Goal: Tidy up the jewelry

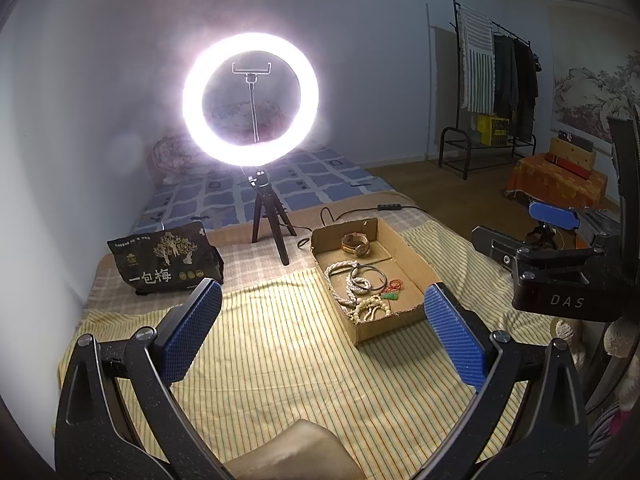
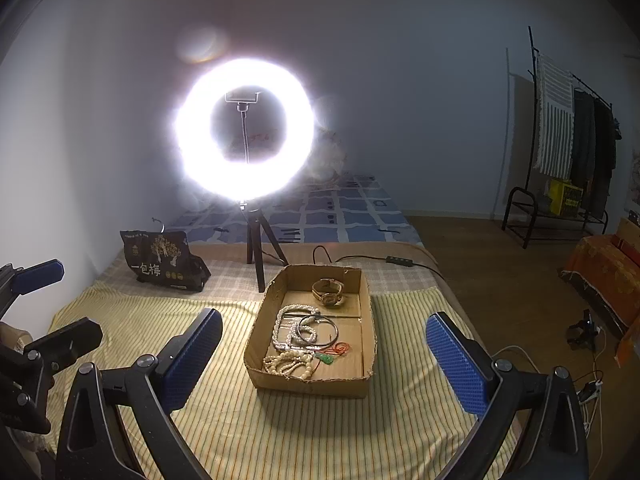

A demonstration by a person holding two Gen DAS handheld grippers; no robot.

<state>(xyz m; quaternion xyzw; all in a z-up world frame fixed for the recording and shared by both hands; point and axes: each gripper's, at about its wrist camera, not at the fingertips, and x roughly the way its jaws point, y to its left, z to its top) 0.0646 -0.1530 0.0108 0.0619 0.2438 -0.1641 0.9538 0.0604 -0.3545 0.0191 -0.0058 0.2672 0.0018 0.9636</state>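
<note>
A shallow cardboard tray lies on the striped yellow cloth. In it are a gold watch, white pearl strands, dark bangles, cream beads, and a green pendant on red cord. My left gripper is open and empty, just short of the tray's near left corner. My right gripper is open and empty, with the tray's near end between its fingers. The right gripper also shows at the right edge of the left wrist view.
A lit ring light on a tripod stands behind the tray, its cable running right. A black snack bag lies at the back left. A blue checked mattress, a clothes rack and an orange-covered stand are further off.
</note>
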